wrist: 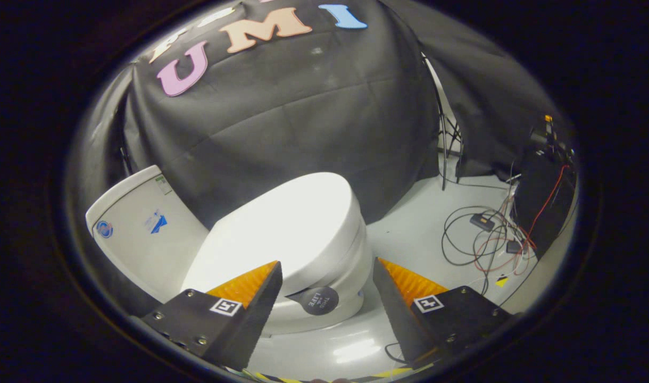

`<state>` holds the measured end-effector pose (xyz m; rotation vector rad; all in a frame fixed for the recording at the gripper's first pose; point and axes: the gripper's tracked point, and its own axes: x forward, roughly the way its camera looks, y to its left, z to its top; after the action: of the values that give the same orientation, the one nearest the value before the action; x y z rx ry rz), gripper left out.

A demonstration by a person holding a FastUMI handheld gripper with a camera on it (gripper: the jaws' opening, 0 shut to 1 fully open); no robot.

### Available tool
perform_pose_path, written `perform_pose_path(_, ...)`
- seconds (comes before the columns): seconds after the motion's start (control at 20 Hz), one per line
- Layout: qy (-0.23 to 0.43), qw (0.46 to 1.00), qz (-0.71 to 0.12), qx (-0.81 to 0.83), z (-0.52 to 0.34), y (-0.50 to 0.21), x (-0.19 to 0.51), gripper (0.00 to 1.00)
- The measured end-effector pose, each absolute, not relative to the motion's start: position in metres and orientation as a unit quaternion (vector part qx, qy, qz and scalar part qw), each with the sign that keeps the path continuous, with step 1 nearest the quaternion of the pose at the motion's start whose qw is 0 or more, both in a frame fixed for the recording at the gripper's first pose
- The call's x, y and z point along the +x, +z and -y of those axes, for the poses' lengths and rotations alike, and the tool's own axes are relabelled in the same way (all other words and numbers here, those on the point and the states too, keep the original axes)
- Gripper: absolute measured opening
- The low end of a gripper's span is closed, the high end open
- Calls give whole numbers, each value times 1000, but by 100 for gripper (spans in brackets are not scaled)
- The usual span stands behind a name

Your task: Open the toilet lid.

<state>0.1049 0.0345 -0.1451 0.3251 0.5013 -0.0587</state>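
1. The glossy white oval plastic toilet lid [290,226] lies shut on the white ceramic toilet bowl [351,274], just ahead of the gripper [327,276].
2. The gripper's jaws stand wide apart, holding nothing.
3. A round dark tab [319,300] juts from the lid's rim between the fingers.
4. The white tank [138,229] sits behind the lid.
5. Tangled cables [484,239] lie well apart from it on the floor.
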Motion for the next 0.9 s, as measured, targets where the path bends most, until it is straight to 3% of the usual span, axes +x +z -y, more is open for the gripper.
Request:
perform_pose_path(0.25, -64, 928, -294, 222, -28, -180, 99, 100)
perform_pose_path(0.4, -68, 902, -309, 293, -34, -192, 99, 95)
perform_pose_path(0.55, -48, 880, -326, 341, -51, -202, 98, 80)
perform_pose_path(0.65, -31, 874, -325, 360, -62, -201, 101, 80)
perform_pose_path(0.8, -13, 866, -327, 377, -75, -200, 103, 54)
perform_pose_path(0.9, -12, 864, -324, 384, -74, -200, 103, 54)
